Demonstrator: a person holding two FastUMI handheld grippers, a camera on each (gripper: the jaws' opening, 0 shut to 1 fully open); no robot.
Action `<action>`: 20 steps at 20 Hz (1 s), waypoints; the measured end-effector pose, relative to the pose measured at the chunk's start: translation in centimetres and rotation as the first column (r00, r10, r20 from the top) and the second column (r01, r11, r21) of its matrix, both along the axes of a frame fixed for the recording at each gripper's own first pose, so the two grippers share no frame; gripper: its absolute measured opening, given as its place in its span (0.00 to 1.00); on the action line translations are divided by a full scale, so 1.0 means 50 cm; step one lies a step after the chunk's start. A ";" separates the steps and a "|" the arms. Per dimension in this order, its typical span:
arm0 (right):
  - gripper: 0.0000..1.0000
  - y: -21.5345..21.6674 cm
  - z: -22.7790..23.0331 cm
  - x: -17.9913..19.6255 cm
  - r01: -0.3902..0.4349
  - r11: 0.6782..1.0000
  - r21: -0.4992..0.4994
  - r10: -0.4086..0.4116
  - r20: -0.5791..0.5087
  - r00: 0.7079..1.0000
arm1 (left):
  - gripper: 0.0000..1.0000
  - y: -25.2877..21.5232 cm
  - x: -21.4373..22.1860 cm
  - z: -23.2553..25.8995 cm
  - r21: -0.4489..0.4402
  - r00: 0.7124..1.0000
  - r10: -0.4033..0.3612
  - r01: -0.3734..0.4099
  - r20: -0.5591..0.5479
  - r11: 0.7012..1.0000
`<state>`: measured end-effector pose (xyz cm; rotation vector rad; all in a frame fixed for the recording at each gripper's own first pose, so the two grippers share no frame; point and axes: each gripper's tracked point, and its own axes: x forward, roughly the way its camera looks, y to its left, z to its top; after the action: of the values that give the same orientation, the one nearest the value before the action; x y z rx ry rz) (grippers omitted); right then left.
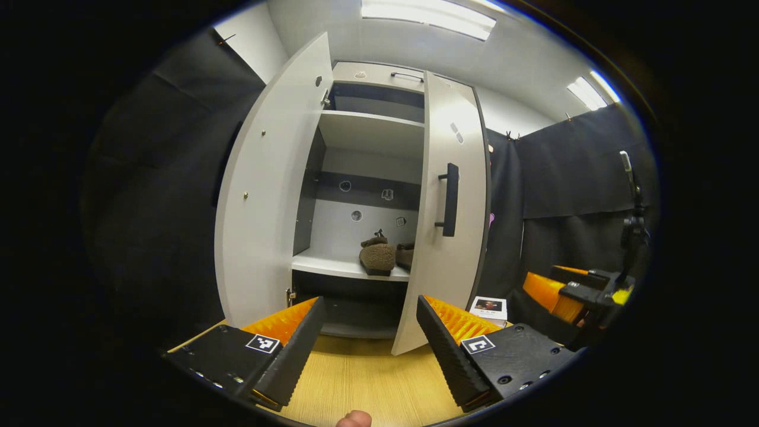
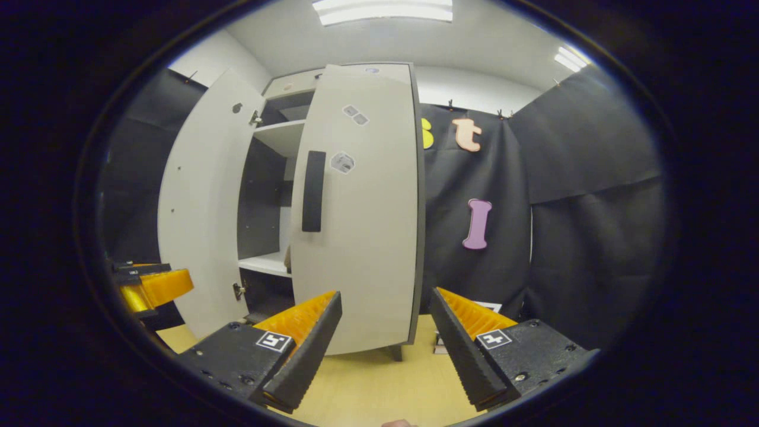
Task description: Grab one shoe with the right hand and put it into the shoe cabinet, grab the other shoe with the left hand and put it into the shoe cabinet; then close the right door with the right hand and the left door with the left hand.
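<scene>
In the left gripper view we see the shoe cabinet standing on a pale wooden floor, its left door swung wide open and its right door most of the way closed, with a dark vertical handle on its front. Through the gap, on the lower white shelf, sit two brown fuzzy shoes: one shoe in plain sight with its heel toward us, and the other shoe just beside it, partly hidden behind the right door's edge. Our left gripper hovers in front of the cabinet opening with its fingers spread apart and nothing between them. At the right edge of this view the right gripper shows farther off. In the right gripper view, our right gripper faces the front of the right door, its fingers likewise apart and empty, clear of the door. A small box lies on the floor beside the cabinet's right foot.
</scene>
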<state>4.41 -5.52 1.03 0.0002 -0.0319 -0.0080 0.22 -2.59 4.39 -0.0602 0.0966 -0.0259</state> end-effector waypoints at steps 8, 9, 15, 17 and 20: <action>0.94 -0.035 -0.040 -0.017 0.045 0.998 0.054 -0.043 -0.033 0.999 | 0.95 -0.017 -0.002 0.010 -0.019 1.000 -0.020 0.020 0.000 1.000; 0.98 -0.037 -0.045 -0.018 0.049 0.997 0.056 -0.047 -0.035 0.998 | 0.95 -0.016 -0.006 0.024 -0.039 1.000 -0.025 0.025 0.019 0.999; 0.98 -0.032 -0.056 -0.015 0.031 0.999 0.041 -0.029 -0.056 0.998 | 0.95 0.090 -0.023 0.175 -0.028 0.977 0.087 -0.083 0.194 0.996; 0.94 -0.020 -0.052 -0.012 0.008 0.999 0.050 -0.006 -0.055 0.998 | 1.00 0.137 -0.027 0.219 -0.043 0.962 0.129 -0.122 0.241 0.992; 0.98 -0.008 -0.050 -0.010 -0.002 0.999 0.051 0.005 -0.051 0.999 | 1.00 0.248 -0.025 0.261 -0.036 0.920 0.253 -0.254 0.300 0.967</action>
<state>3.93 -5.94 -1.48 0.0511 0.0197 -0.0053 -1.01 9.79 17.45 -0.0642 -0.2191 0.2246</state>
